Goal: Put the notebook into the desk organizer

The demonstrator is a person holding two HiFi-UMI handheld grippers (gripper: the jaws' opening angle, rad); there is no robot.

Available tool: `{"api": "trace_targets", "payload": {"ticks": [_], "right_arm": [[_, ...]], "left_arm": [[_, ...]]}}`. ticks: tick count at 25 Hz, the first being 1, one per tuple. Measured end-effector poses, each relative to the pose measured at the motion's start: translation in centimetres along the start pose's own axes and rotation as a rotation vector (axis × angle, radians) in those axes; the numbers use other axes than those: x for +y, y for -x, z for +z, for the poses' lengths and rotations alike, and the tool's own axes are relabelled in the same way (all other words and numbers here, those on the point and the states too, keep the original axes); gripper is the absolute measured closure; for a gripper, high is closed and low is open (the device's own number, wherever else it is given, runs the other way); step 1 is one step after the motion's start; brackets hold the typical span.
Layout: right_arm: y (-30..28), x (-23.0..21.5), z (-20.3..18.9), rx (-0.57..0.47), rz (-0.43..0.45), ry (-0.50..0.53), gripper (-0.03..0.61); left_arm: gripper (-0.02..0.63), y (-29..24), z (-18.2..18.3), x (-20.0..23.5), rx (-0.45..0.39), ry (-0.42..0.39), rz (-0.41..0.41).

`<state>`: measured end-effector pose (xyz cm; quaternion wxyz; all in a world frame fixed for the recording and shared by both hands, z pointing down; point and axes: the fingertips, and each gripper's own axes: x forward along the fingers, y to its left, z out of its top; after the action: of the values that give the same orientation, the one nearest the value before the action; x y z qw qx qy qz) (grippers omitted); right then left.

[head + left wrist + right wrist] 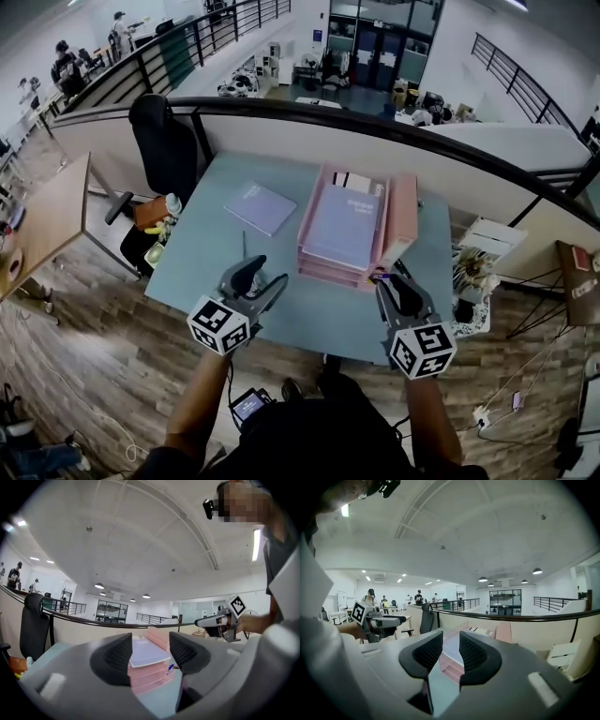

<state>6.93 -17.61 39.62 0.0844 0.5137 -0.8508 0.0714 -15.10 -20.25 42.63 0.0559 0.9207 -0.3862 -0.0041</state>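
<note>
A pink desk organizer (pixel 405 217) of stacked trays stands at the right of the pale blue table (pixel 197 272). A lavender notebook (pixel 343 225) lies flat in its top tray. A second lavender notebook (pixel 260 207) lies on the table to the organizer's left. My left gripper (pixel 264 277) hovers near the table's front edge, open and empty; its own view looks between the jaws (pixel 151 656) at the organizer (pixel 150 674). My right gripper (pixel 392 281) is by the organizer's front right corner, its jaws (pixel 451 653) narrowly parted with nothing between them.
A small pen (pixel 380 277) lies at the organizer's front right corner. A black office chair (pixel 164 141) stands behind the table's left end, with a dark railing (pixel 375 122) beyond. A wooden desk (pixel 47 220) is at far left, a white rack (pixel 492 239) at right.
</note>
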Motion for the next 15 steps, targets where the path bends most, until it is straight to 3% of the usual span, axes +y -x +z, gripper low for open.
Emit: {"api": "trace_targets", "payload": {"ticks": [11, 15], "right_arm": [[-4.7, -2.8, -6.0, 0.095, -0.014, -0.117, 0.485], [-6.4, -3.8, -8.3, 0.132, -0.032, -0.178, 0.485]], "left_arm": [[0.345, -5.9, -7.5, 3.2, 0.144, 0.135, 0.058], [0.345, -7.5, -9.8, 4.0, 0.157, 0.227, 0.06]]}}
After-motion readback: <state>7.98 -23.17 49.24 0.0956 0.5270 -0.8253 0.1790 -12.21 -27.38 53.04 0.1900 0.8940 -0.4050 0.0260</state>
